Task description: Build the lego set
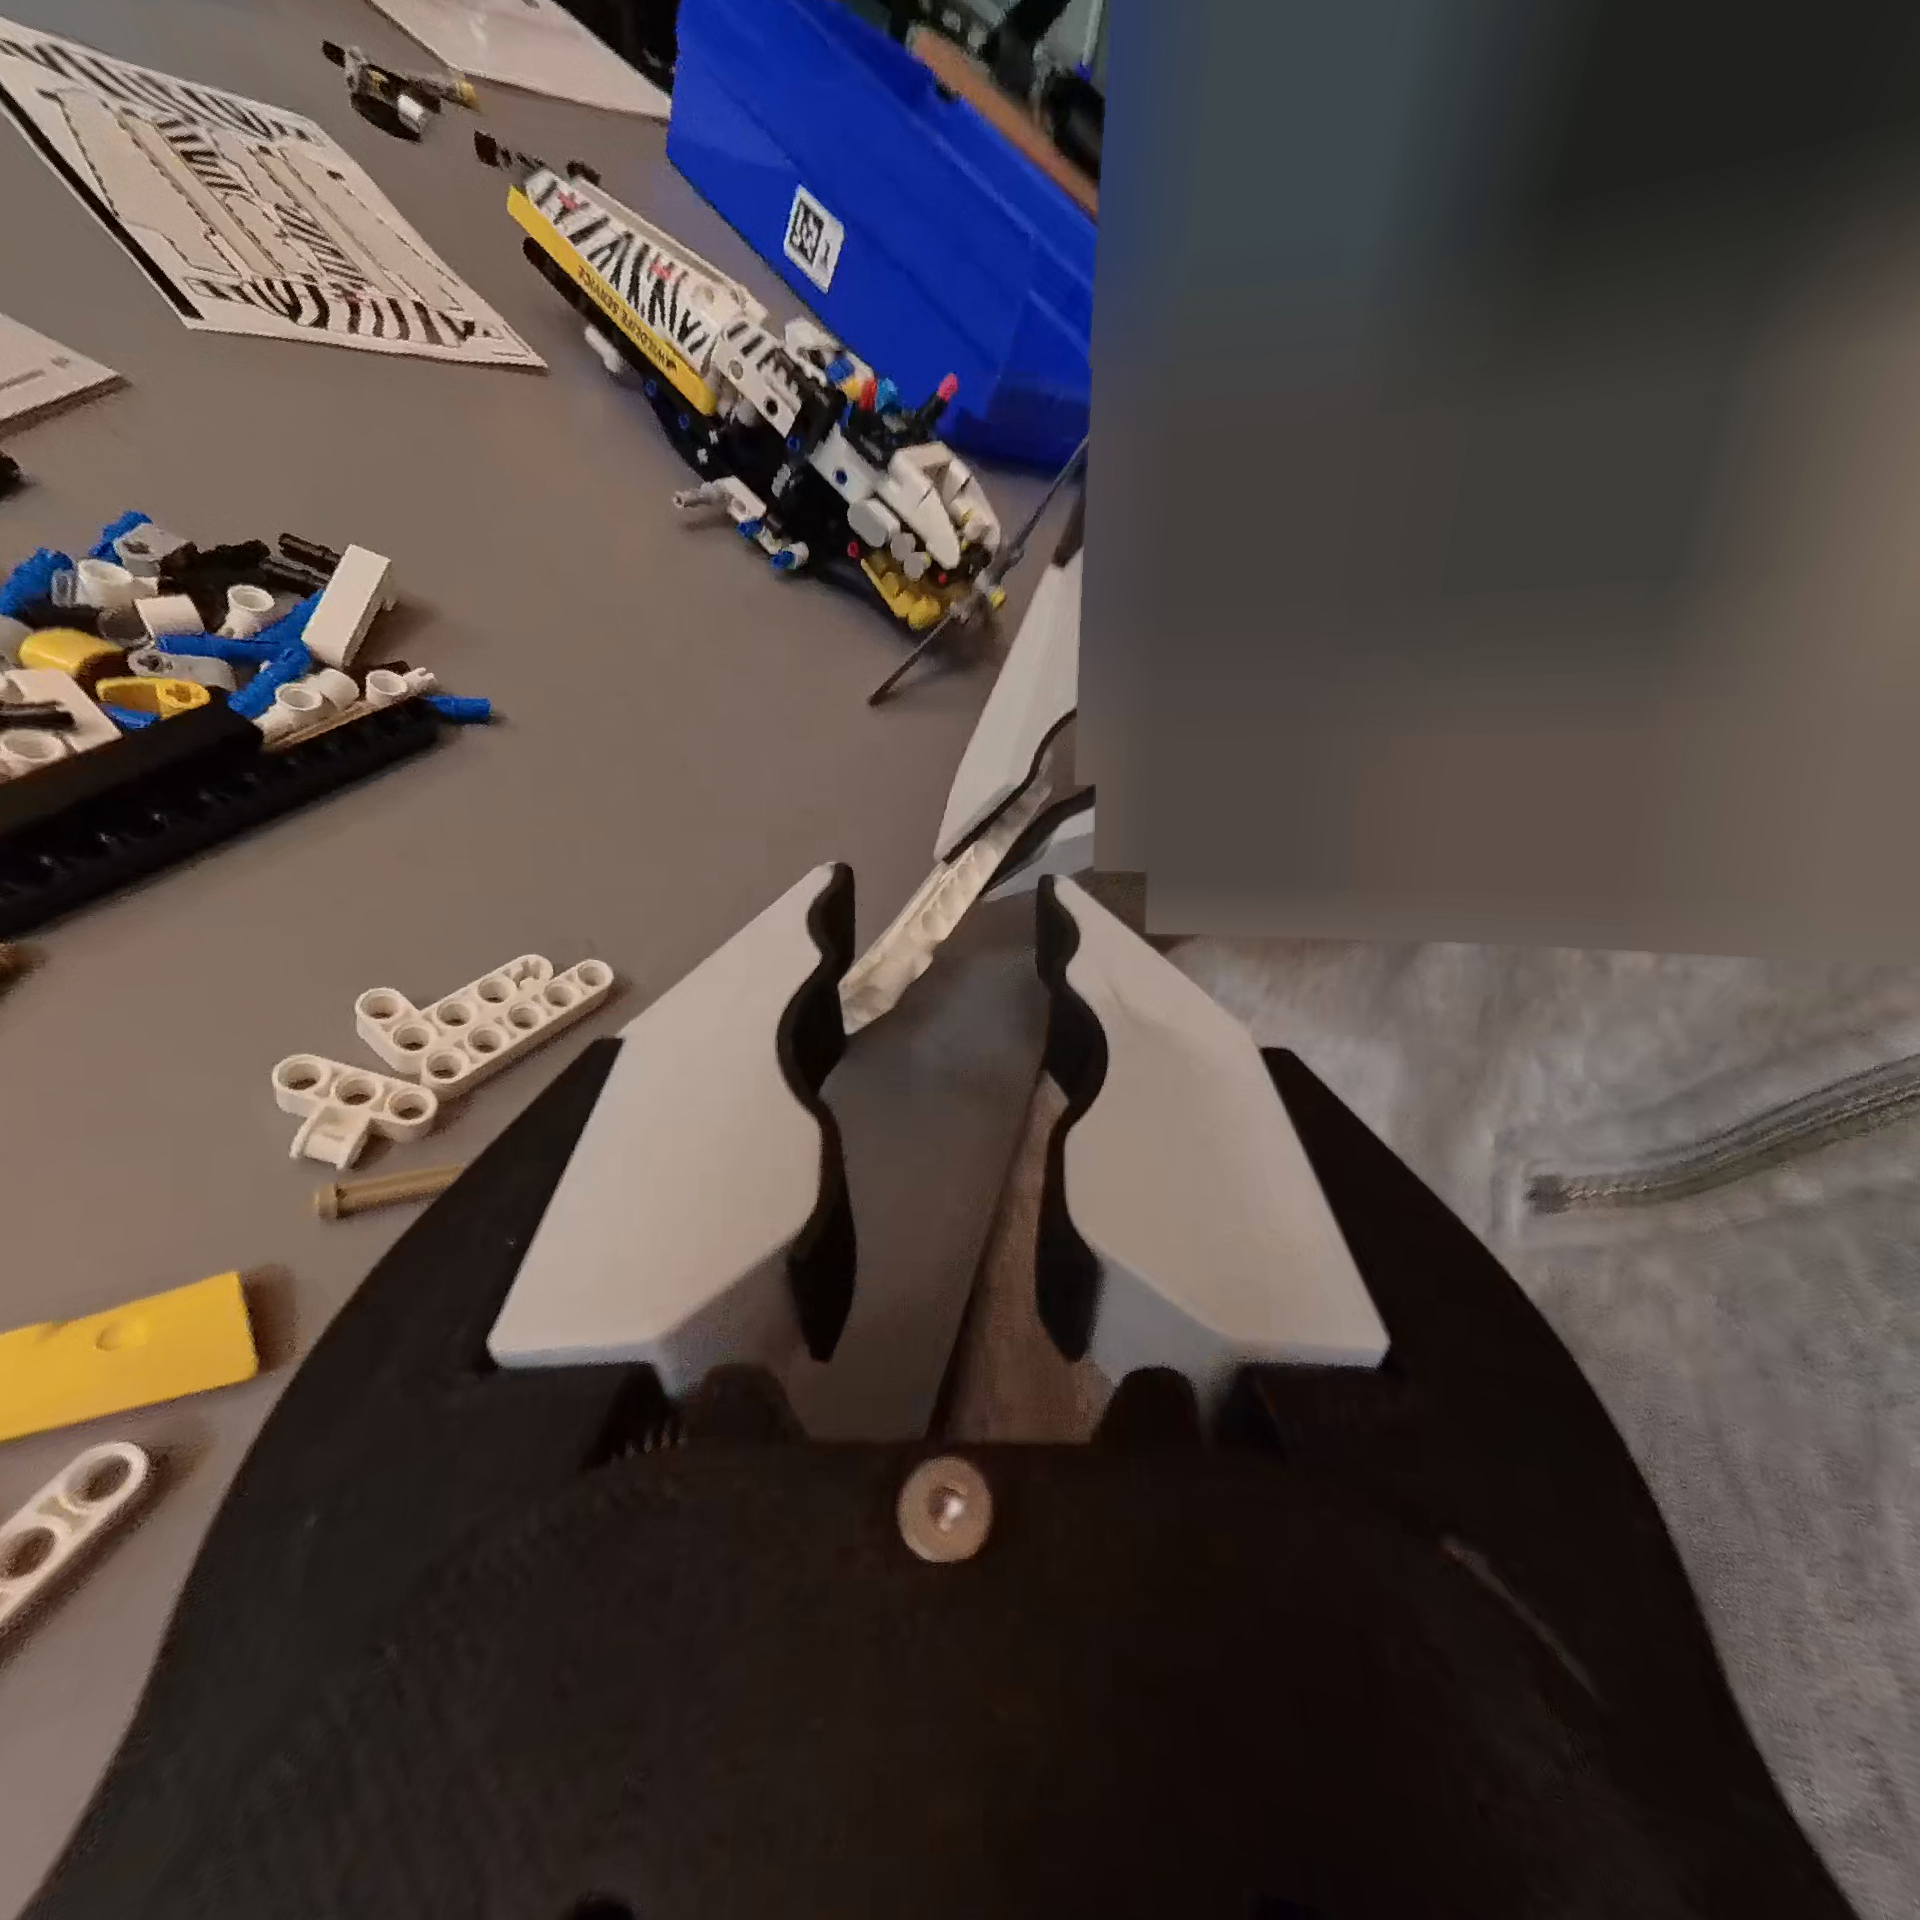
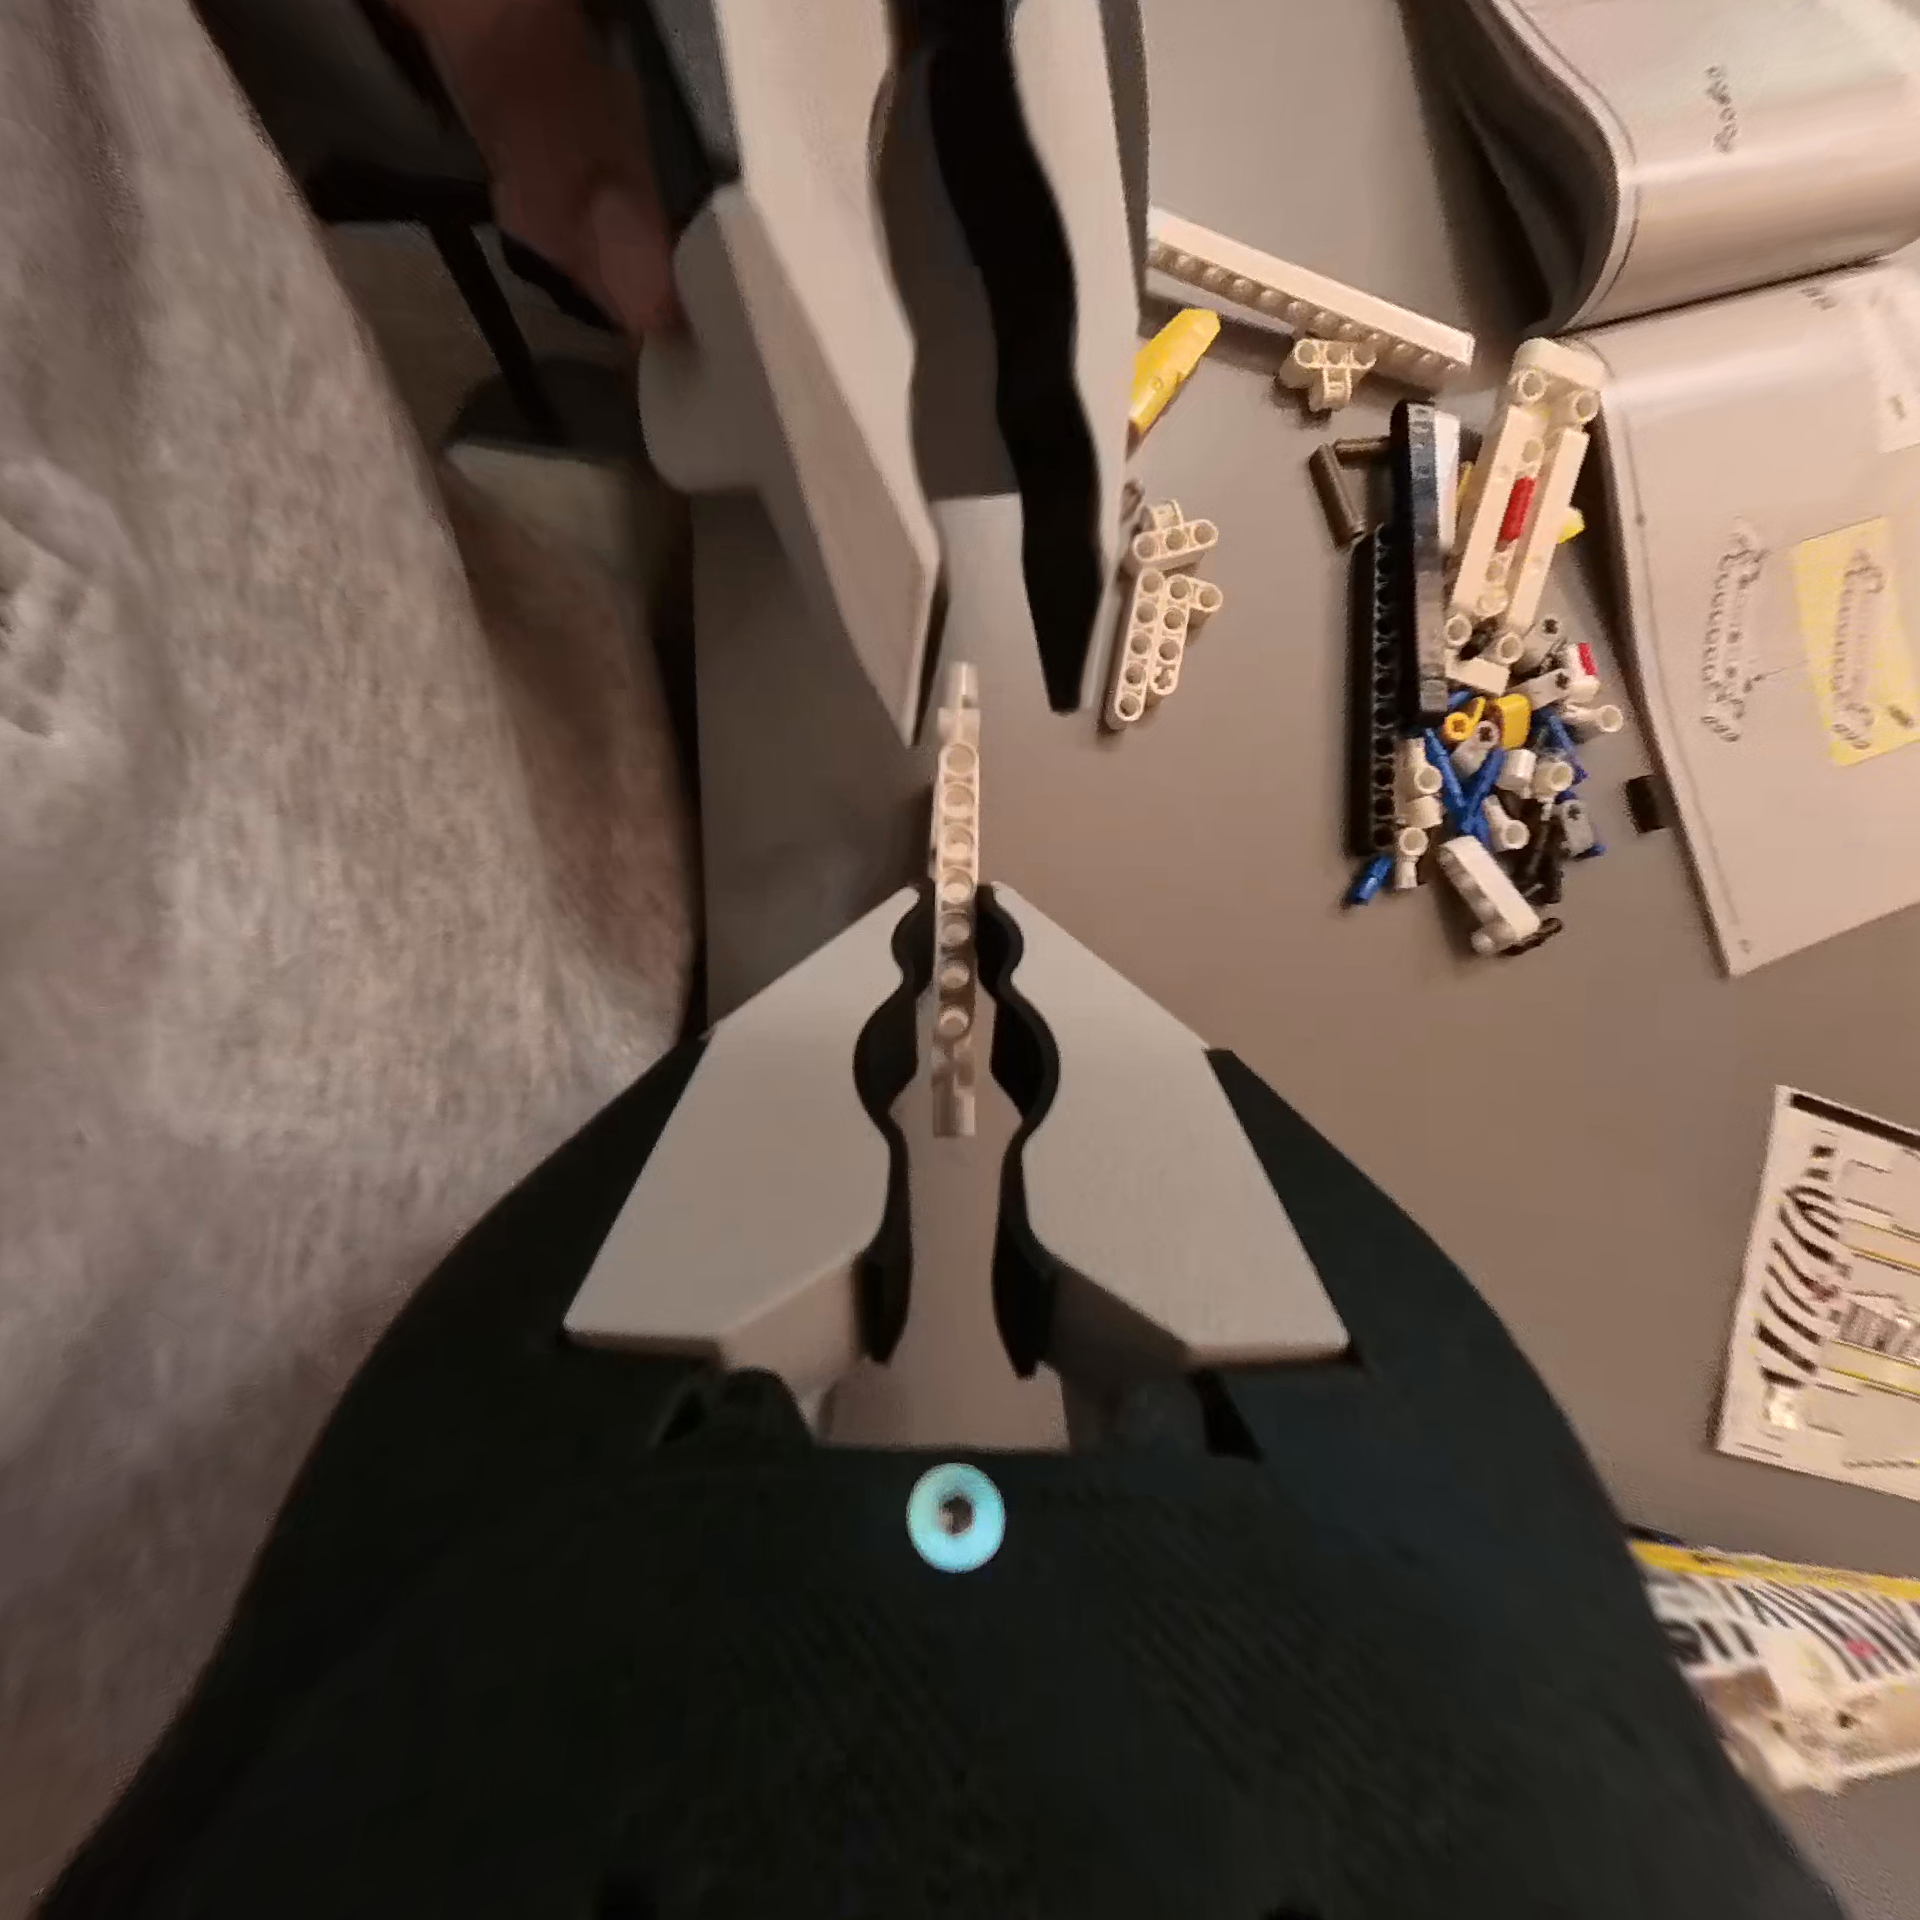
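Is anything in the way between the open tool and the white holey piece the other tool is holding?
No, nothing visible is in the way. The right tool is clamped on the white beam, and the beam's far end sits right in the gap between the fingers of the open left tool.

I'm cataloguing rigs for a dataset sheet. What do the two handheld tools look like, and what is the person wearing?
Both tools match: the left tool and the right tool each have a broad black body of ribbed plastic with a round fastener in the middle. Their light grey wedge fingers carry wavy black inner pads. No cables show. The person wears a pale grey, fuzzy garment.
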